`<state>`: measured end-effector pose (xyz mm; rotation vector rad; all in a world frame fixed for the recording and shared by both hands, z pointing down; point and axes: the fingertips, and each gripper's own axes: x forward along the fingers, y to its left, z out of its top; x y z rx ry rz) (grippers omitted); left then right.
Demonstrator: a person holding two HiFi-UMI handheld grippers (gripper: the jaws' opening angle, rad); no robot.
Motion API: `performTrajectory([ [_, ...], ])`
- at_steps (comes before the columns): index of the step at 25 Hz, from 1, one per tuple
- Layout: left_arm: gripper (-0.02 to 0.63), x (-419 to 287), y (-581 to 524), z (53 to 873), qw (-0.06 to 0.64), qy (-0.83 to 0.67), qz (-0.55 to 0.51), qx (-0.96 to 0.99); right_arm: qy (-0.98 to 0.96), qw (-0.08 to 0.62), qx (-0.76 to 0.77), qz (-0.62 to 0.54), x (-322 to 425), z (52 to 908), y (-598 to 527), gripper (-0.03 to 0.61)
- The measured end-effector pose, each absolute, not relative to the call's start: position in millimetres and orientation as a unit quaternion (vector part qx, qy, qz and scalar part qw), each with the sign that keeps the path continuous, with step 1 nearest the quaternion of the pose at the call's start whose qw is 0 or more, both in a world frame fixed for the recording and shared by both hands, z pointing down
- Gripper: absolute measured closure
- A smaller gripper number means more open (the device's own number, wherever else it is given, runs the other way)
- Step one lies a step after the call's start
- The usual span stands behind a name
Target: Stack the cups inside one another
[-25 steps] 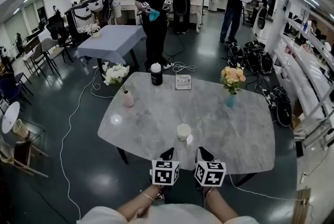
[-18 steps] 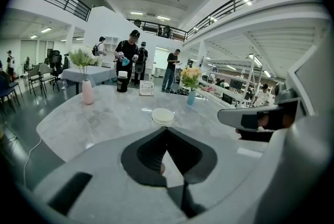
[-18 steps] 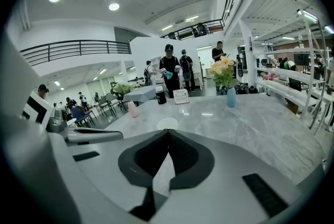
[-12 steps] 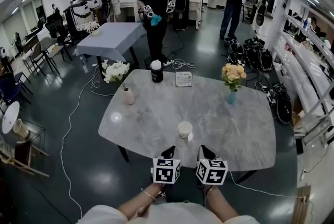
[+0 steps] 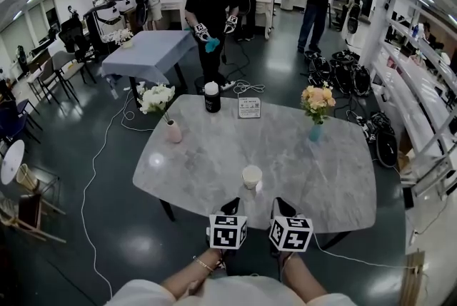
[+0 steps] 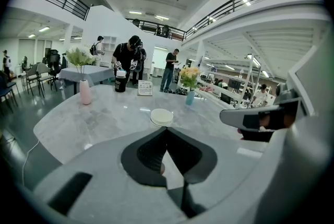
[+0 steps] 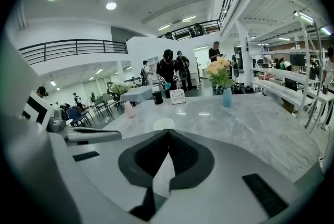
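Since a second ago only the background differs: the person in black [image 5: 211,8] now bends forward. The left tongs [image 5: 230,207] and right tongs [image 5: 279,205] stay closed and empty at the tabletop's [image 5: 200,155] near edge. The cream cup [image 5: 250,177] stands just ahead, between them, untouched.

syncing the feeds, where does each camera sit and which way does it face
Head view: on the head, steeply down at the table; forearms, left gripper and right gripper show.
Left gripper view: on that gripper, facing across the table; its shut jaws show.
Right gripper view: likewise; its shut jaws show.
All share the cup.
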<state>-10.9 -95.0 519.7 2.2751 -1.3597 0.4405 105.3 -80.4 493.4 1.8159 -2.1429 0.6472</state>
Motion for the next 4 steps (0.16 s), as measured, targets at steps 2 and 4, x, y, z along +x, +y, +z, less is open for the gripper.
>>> performTrajectory([
  [2, 0.617, -11.0, -96.3, 518.5, 0.225, -0.493, 0.159, 0.825, -0.737, 0.128, 0.626, 0.223, 105.4, 492.8, -81.2, 0.571],
  [4, 0.617, -11.6, -98.4, 517.2, 0.224, -0.494, 0.157, 0.825, -0.737, 0.128, 0.626, 0.222, 105.1, 491.8, -82.6, 0.571],
])
